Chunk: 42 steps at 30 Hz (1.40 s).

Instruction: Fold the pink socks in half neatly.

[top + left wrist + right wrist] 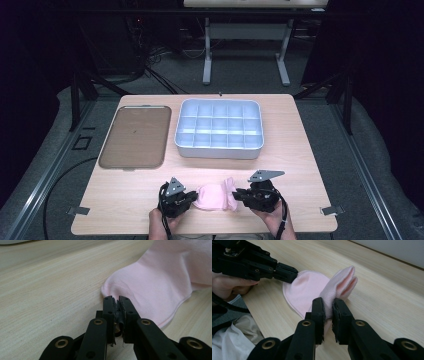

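Both grippers pinch the soft pink cotton sock [216, 196]: left gripper [189, 198] its toe, right gripper [239, 195] its cuff, long axis running between them along the tabletop's near edge.

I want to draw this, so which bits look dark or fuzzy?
High view: the floor around the table is dark, while the tabletop is evenly lit and the pink sock looks small and soft. Left gripper view: the jaws at the bottom edge are blurry, the wood grain sharp. Right gripper view: the left hand-held gripper is nearly black, detail lost.
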### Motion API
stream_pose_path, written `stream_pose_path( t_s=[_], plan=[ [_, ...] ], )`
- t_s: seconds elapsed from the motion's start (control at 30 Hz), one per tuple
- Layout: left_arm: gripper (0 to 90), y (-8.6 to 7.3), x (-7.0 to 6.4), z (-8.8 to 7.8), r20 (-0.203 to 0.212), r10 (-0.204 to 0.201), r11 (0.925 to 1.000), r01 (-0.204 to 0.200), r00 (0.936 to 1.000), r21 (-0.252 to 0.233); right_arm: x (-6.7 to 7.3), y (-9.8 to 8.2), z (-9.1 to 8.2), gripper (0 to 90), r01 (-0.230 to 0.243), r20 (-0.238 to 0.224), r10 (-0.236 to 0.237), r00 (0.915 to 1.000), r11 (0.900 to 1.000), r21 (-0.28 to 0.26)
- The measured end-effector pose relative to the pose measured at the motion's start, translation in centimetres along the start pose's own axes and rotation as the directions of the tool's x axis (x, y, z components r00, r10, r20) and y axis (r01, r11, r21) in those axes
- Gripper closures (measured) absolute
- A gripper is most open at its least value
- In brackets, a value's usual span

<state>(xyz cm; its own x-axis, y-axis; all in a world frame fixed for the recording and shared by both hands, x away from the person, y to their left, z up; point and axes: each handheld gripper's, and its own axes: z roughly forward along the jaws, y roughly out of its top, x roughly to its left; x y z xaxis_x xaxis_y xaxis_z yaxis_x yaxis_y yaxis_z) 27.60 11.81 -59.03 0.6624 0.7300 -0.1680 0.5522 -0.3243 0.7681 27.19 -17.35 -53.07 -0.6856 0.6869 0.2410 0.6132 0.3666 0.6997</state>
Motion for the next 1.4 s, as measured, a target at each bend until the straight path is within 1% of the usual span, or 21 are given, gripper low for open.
stream_pose_path(
  t_s=[0.13, 0.17, 0.2, 0.33, 0.47, 0.63, 0.77, 0.87, 0.9, 0.97, 1.07, 1.1, 1.2, 1.27, 1.3, 1.33, 1.4],
  plan=[
    [84.0, 0.0, 0.0, 0.0, 0.002, 0.008, 1.0000, -0.008, 1.0000, 0.001, 0.7, 0.6, 0.9, 80.5, 0.015, -0.005, -0.015, 0.9999, 1.000, 0.003],
    [84.0, 0.0, 0.0, 0.0, 0.000, 0.008, 1.0000, -0.008, 1.0000, 0.000, 0.8, 0.7, 1.2, 80.5, 0.011, -0.006, -0.011, 0.9999, 1.000, -0.001],
    [84.0, 0.0, 0.0, 0.0, -0.001, 0.009, 1.0000, -0.009, 1.0000, 0.000, 1.0, 0.8, 1.5, 80.5, 0.020, -0.008, -0.020, 0.9998, 1.000, 0.014],
    [84.0, 0.0, 0.0, 0.0, 0.001, 0.008, 1.0000, -0.008, 1.0000, 0.001, 1.8, 1.4, 2.6, 80.5, 0.054, -0.021, -0.053, 0.9984, 0.998, 0.037],
    [84.0, 0.0, 0.0, 0.0, 0.002, 0.007, 1.0000, -0.007, 1.0000, 0.002, 2.6, 2.0, 3.7, 80.4, 0.076, -0.037, -0.074, 0.9966, 0.996, 0.045],
    [84.0, 0.0, 0.0, 0.0, 0.000, 0.009, 1.0000, -0.009, 1.0000, 0.001, 3.3, 2.4, 4.8, 80.4, 0.102, -0.046, -0.099, 0.9940, 0.993, 0.064],
    [83.9, 0.0, 0.0, 0.0, 0.002, 0.007, 1.0000, -0.007, 1.0000, 0.002, 3.7, 2.7, 5.3, 80.4, 0.112, -0.049, -0.109, 0.9928, 0.992, 0.061],
    [83.9, 0.0, 0.0, 0.0, 0.002, 0.007, 1.0000, -0.007, 1.0000, 0.002, 3.9, 2.9, 5.8, 80.2, 0.121, -0.033, -0.119, 0.9923, 0.991, 0.064],
    [83.9, 0.0, 0.0, 0.0, 0.002, 0.008, 1.0000, -0.008, 1.0000, 0.002, 4.0, 3.0, 6.0, 80.1, 0.121, -0.026, -0.119, 0.9925, 0.990, 0.070],
    [83.9, 0.0, 0.0, 0.0, 0.001, 0.010, 0.9999, -0.010, 0.9999, 0.003, 4.1, 2.9, 6.6, 80.1, 0.124, -0.027, -0.122, 0.9921, 0.989, 0.078],
    [83.9, 0.0, 0.0, 0.0, 0.000, 0.009, 1.0000, -0.009, 1.0000, 0.002, 4.3, 2.7, 7.6, 79.4, 0.137, -0.029, -0.135, 0.9904, 0.984, 0.115],
    [83.9, 0.0, 0.0, 0.0, 0.000, 0.010, 0.9999, -0.010, 0.9999, 0.002, 4.3, 2.7, 7.8, 78.7, 0.144, -0.035, -0.141, 0.9894, 0.981, 0.127],
    [83.9, 0.0, 0.0, 0.0, 0.001, 0.009, 1.0000, -0.009, 1.0000, 0.002, 4.3, 2.6, 7.9, 72.4, 0.151, -0.049, -0.146, 0.9881, 0.981, 0.125],
    [83.8, 0.0, 0.0, 0.0, 0.002, 0.009, 1.0000, -0.009, 1.0000, 0.002, 4.3, 2.6, 7.5, 67.1, 0.145, -0.046, -0.141, 0.9890, 0.984, 0.105],
    [83.9, 0.0, 0.0, 0.0, 0.002, 0.008, 1.0000, -0.008, 1.0000, 0.002, 4.2, 2.7, 7.2, 62.8, 0.146, -0.055, -0.141, 0.9884, 0.984, 0.097],
    [83.8, 0.0, 0.0, 0.0, 0.001, 0.009, 1.0000, -0.009, 1.0000, 0.002, 4.2, 2.6, 6.9, 60.8, 0.149, -0.050, -0.145, 0.9882, 0.986, 0.078],
    [83.8, 0.0, 0.0, 0.0, 0.000, 0.009, 1.0000, -0.009, 1.0000, 0.001, 4.2, 2.6, 6.4, 56.9, 0.152, -0.051, -0.149, 0.9875, 0.986, 0.066]
  ],
)
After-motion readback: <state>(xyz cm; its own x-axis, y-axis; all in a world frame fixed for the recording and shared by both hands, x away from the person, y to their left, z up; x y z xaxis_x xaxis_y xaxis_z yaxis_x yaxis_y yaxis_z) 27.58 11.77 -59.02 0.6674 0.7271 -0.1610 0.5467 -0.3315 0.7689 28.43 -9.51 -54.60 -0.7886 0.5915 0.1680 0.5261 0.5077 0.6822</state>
